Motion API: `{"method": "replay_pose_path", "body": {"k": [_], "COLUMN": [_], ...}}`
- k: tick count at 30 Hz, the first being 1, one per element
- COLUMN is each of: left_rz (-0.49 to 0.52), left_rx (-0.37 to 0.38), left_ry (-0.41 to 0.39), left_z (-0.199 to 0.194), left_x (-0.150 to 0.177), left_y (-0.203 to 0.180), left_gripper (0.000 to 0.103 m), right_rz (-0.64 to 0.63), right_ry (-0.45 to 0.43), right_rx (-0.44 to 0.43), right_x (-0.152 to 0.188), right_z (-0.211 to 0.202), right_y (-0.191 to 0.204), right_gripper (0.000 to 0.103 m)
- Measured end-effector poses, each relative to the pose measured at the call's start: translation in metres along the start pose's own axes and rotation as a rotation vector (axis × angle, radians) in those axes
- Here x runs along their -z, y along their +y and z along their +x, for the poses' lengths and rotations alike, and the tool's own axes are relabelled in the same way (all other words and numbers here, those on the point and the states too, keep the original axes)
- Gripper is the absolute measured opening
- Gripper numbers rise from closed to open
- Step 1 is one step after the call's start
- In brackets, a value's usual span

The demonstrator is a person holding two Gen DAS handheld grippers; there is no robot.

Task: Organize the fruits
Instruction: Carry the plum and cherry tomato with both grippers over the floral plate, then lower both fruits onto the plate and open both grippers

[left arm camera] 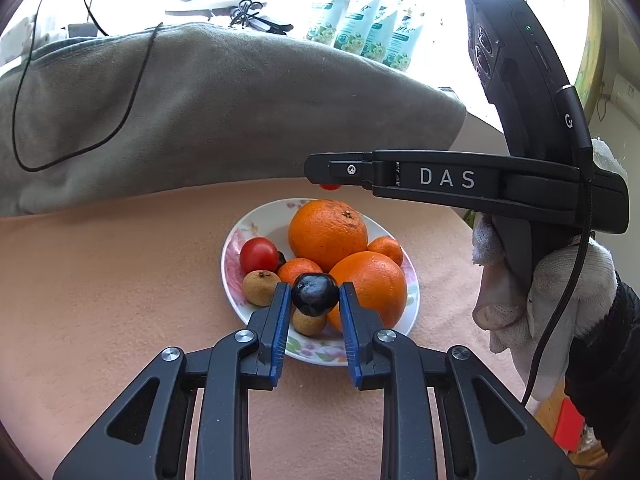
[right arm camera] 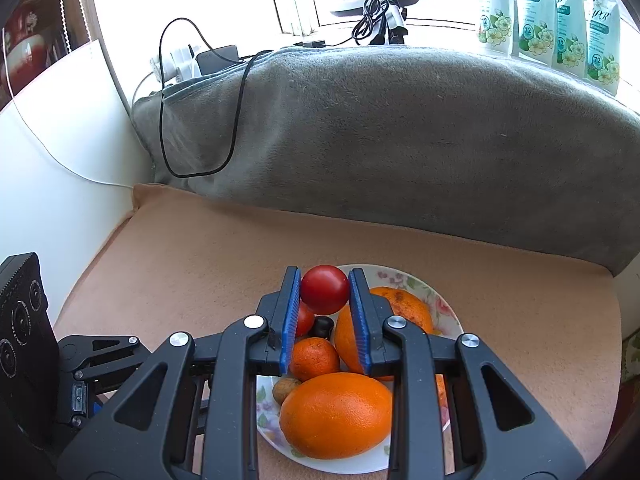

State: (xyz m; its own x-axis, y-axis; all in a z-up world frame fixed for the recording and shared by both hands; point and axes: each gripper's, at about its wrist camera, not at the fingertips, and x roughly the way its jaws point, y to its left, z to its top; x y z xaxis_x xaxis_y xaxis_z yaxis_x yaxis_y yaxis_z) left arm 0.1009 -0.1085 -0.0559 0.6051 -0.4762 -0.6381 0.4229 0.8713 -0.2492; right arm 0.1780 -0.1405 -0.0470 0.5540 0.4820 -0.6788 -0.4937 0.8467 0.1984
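A floral white plate (left arm camera: pixel 236 248) on the peach cloth holds two large oranges (left arm camera: pixel 328 234), small tangerines (left arm camera: pixel 386 249), a red tomato (left arm camera: pixel 259 255) and brown longans (left arm camera: pixel 260 288). My left gripper (left arm camera: pixel 315 294) is shut on a dark plum (left arm camera: pixel 315 294), held just above the plate's near side. My right gripper (right arm camera: pixel 325 290) is shut on a red tomato (right arm camera: pixel 325 289), held above the plate (right arm camera: pixel 424 286) and its oranges (right arm camera: pixel 336 414). The right gripper also shows from the side in the left wrist view (left arm camera: pixel 320 174), over the plate's far edge.
A grey blanket (left arm camera: pixel 200 120) is heaped behind the plate, with a black cable (left arm camera: pixel 132 92) across it. Teal pouches (right arm camera: pixel 548 12) stand by the bright window. A white wall (right arm camera: pixel 60 184) bounds the cloth on the left. The left gripper's body (right arm camera: pixel 28 344) is at lower left.
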Motion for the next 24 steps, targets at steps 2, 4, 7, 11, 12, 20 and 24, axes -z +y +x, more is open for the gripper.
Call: {"method": "replay_pose_path", "body": {"k": [2, 4, 7, 11, 12, 20, 24], "left_rz": [-0.002, -0.002, -0.005, -0.010, -0.011, -0.014, -0.010], "left_rx": [0.000, 0.000, 0.001, 0.002, 0.002, 0.006, 0.007], "left_ry": [0.002, 0.003, 0.006, 0.012, 0.013, 0.012, 0.014], "left_z": [0.001, 0.003, 0.005, 0.009, 0.009, 0.012, 0.015], "left_x": [0.000, 0.000, 0.000, 0.001, 0.001, -0.001, -0.002], "left_y": [0.000, -0.001, 0.000, 0.001, 0.002, 0.002, 0.001], "left_gripper": [0.023, 0.023, 0.023, 0.023, 0.023, 0.023, 0.023], "right_rz": [0.002, 0.001, 0.005, 0.016, 0.016, 0.008, 0.012], "right_ry": [0.005, 0.012, 0.027, 0.049, 0.053, 0.078, 0.076], "right_rx": [-0.004, -0.008, -0.015, -0.023, -0.023, -0.017, -0.016], "right_x": [-0.001, -0.002, -0.002, -0.004, -0.004, -0.006, -0.006], "right_z": [0.003, 0.006, 0.011, 0.020, 0.022, 0.032, 0.033], "right_y": [-0.001, -0.003, -0.003, -0.006, -0.006, -0.005, -0.006], "right_gripper": [0.026, 0.026, 0.026, 0.026, 0.026, 0.026, 0.026]}}
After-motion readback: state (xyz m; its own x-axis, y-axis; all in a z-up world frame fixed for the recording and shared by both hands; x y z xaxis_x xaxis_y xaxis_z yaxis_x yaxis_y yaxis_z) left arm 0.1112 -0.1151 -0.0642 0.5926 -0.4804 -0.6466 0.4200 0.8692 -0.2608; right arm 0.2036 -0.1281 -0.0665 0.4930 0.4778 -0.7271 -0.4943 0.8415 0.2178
